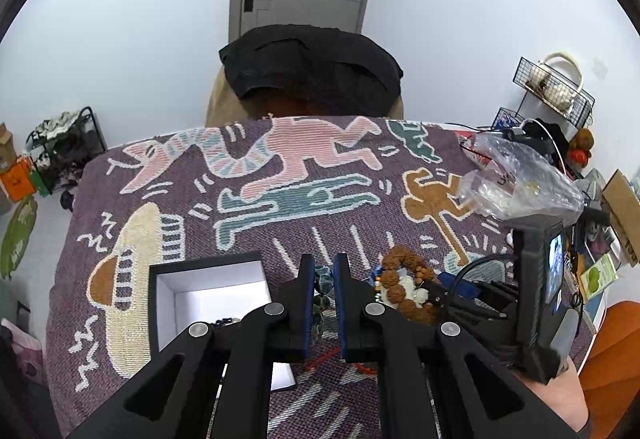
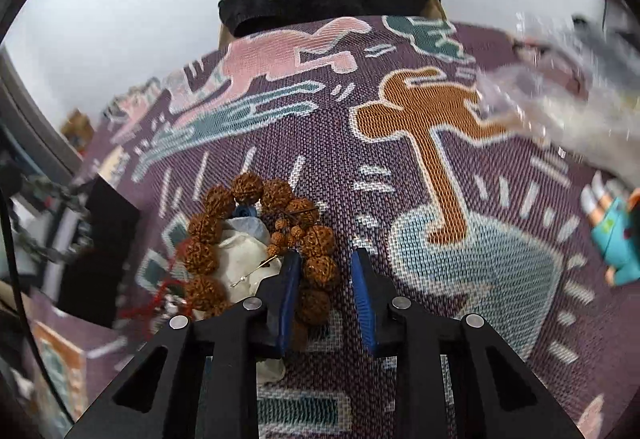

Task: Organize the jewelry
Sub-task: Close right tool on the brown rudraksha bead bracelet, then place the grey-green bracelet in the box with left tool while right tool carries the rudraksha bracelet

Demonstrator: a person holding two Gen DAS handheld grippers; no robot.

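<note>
A bracelet of big brown knobbly beads (image 2: 316, 239) lies on the purple patterned cloth (image 2: 400, 179), around a white lump (image 2: 240, 259) and a small blue piece (image 2: 245, 213). My right gripper (image 2: 326, 253) is open over it. A few beads sit between its blue pads, against the left one, with a gap to the right one. My left gripper (image 1: 325, 269) is shut on a strand of dark green beads (image 1: 322, 293), beside an open black box with a white inside (image 1: 212, 295). The brown bracelet (image 1: 404, 279) lies just right of that gripper. A red cord (image 2: 160, 291) trails nearby.
A crumpled clear plastic bag (image 1: 516, 183) holding small items lies at the cloth's right edge. A small teal toy figure (image 2: 616, 235) lies right of my right gripper. A chair draped in black cloth (image 1: 312, 67) stands at the far edge, and clutter and a wire rack (image 1: 556, 87) fill the right side.
</note>
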